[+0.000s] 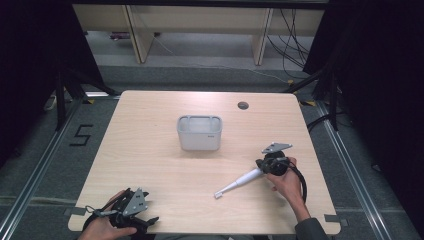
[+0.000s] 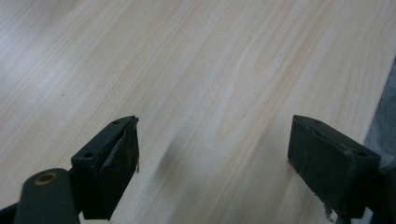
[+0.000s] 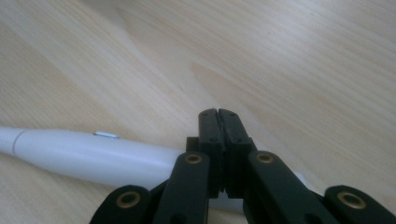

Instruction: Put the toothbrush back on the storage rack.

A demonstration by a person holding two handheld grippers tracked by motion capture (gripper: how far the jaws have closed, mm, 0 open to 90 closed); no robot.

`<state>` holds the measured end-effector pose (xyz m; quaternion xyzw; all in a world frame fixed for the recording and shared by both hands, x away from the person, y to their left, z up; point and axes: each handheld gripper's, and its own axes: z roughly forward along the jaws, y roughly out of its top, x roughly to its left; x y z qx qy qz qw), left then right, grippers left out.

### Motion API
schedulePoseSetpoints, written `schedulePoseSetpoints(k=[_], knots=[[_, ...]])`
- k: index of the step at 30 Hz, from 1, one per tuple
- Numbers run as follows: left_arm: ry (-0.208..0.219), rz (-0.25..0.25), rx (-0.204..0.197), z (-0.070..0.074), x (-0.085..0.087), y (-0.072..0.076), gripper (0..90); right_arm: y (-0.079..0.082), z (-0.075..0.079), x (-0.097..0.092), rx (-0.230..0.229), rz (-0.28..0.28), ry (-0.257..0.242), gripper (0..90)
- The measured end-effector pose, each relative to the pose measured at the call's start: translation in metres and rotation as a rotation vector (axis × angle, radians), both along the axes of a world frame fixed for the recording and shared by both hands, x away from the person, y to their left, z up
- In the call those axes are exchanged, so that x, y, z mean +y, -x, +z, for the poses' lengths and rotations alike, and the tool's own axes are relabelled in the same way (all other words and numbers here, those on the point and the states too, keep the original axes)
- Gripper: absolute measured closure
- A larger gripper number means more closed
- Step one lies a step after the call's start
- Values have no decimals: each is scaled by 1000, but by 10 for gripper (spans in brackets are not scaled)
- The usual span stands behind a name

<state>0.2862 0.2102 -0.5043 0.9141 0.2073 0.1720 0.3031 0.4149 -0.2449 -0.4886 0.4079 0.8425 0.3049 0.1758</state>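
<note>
The right gripper (image 1: 265,166) has its jaws clenched flat together with nothing pinched between the pads — in the right gripper view (image 3: 218,114) the two black jaws meet along one thin seam. The white electric toothbrush (image 1: 239,182) lies on the wooden table (image 1: 150,150) just under and behind those closed jaws, its handle (image 3: 88,156) running out to their left and passing beneath the linkage; whether the gripper touches it cannot be told. The brush head end points away from the gripper, toward the near edge. The left gripper (image 1: 131,212) rests at the near left corner, jaws released and standing wide apart (image 2: 212,154), bare wood between them. A grey basket (image 1: 199,133) sits well beyond both pairs of jaws, mid-table.
</note>
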Motion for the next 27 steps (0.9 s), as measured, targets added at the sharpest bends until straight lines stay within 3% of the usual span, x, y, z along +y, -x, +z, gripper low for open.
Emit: schedulePoseSetpoints(k=[3, 4, 5, 11, 14, 15, 27], knots=[[2, 2, 2, 0, 0, 1, 164, 5, 1, -2, 30, -2, 8, 893], [-1, 1, -1, 0, 0, 0, 163, 6, -3, -1, -15, -3, -6, 892], [-1, 0, -1, 0, 0, 0, 163, 8, 1, -2, 24, 3, 19, 892], [-1, 0, -1, 0, 0, 0, 163, 23, 5, 0, 18, -6, 50, 892], [-1, -3, 1, 0, -1, 0, 163, 24, 4, -2, 0, 14, 66, 891], [13, -3, 9, -1, -1, 1, 163, 28, 4, -3, 19, 0, 62, 890], [3, 8, 5, 0, 0, 1, 163, 47, 4, -16, 32, -18, 56, 886]])
